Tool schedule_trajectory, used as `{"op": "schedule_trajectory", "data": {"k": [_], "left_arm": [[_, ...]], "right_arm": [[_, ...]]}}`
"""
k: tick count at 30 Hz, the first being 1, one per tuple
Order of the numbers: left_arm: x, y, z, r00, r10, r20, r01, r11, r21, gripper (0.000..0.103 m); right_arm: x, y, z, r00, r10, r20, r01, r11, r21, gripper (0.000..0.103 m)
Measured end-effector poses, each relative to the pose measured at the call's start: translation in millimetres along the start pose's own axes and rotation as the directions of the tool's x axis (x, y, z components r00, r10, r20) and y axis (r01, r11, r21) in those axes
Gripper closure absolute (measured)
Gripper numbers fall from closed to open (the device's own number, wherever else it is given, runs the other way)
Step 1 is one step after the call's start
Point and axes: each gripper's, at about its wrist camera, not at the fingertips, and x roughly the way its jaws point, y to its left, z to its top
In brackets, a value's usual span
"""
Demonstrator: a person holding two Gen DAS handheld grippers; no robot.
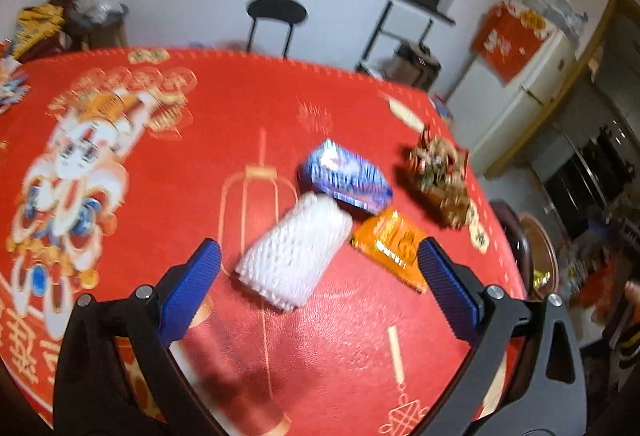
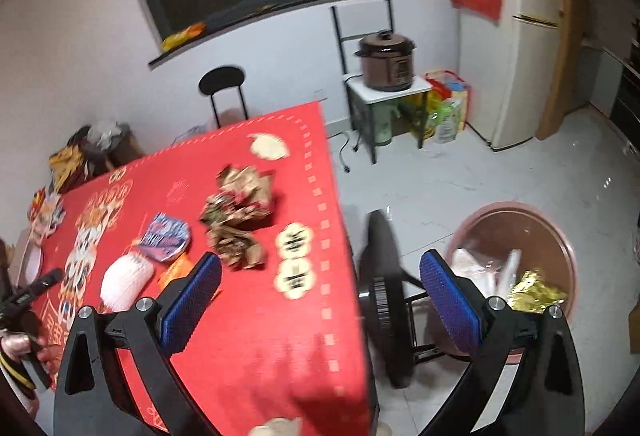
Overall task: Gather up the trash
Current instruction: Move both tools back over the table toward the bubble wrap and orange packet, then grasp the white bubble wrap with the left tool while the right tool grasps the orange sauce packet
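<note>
worktop [image 1: 280, 107]: red printed cover, faintly grained, slight sheen | net [image 1: 294, 256]: white foam mesh, matt, ribbed | blue wrapper [image 1: 346, 171]: glossy foil | orange wrapper [image 1: 394, 244]: shiny plastic film | paper wad [image 2: 238, 220]: crumpled, matt, brown | left tool [image 1: 320, 288]: blue ribbed pads, matt black frame, metal bolts | floor [image 2: 500, 175]: glossy tile | bin [image 2: 556, 236]: smooth brown plastic

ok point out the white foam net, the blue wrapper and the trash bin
white foam net [image 1: 294, 250], left wrist view, middle of the mesh
blue wrapper [image 1: 344, 176], left wrist view, top face
trash bin [image 2: 560, 236], right wrist view, rim

Home kitchen: fridge [image 2: 516, 35], rice cooker [image 2: 386, 61].
</note>
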Motion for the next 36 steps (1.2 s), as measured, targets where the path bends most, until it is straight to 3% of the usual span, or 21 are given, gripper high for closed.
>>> {"op": "schedule_trajectory", "data": {"k": [8,10,12,15,19,23,28,31,36], "left_arm": [[72.5,13.7,-10.7,0.988,-0.072,-0.135,0.082,0.994,0.076,0.007],[81.8,17.4,-12.8,0.986,-0.078,-0.151,0.091,0.992,0.087,0.011],[88.0,24.1,-15.2,0.984,-0.068,-0.163,0.084,0.992,0.094,0.047],[86.8,42.7,-17.5,0.979,-0.105,-0.173,0.115,0.992,0.047,0.066],[64.4,68.8,-18.2,0.980,-0.145,-0.134,0.147,0.989,0.008,0.079],[39.2,93.5,-19.3,0.983,-0.161,-0.088,0.159,0.987,-0.032,0.080],[9.5,119.8,-23.0,0.984,-0.178,-0.022,0.175,0.979,-0.099,0.080],[-4.4,132.7,-26.6,0.981,-0.193,0.010,0.192,0.971,-0.143,0.080],[-18.8,144.2,-35.6,0.980,-0.199,0.025,0.200,0.965,-0.171,0.080]], "right_arm": [[43.9,86.1,-17.7,0.994,-0.018,-0.106,0.002,0.990,-0.143,0.005],[59.0,105.1,-23.9,0.989,-0.015,-0.145,-0.012,0.982,-0.188,0.005],[78.0,128.6,-30.5,0.982,-0.014,-0.189,-0.035,0.967,-0.254,0.005],[104.6,156.2,-38.7,0.969,-0.010,-0.245,-0.078,0.934,-0.348,0.005],[143.0,193.0,-50.7,0.950,-0.035,-0.310,-0.134,0.851,-0.508,0.005],[173.1,215.1,-59.1,0.936,-0.072,-0.344,-0.169,0.768,-0.618,0.005],[202.1,231.2,-63.4,0.907,-0.120,-0.403,-0.196,0.727,-0.658,0.005],[215.7,237.4,-64.7,0.893,-0.144,-0.427,-0.204,0.716,-0.668,0.005],[225.5,242.3,-63.3,0.880,-0.147,-0.451,-0.208,0.734,-0.646,0.005]]}}
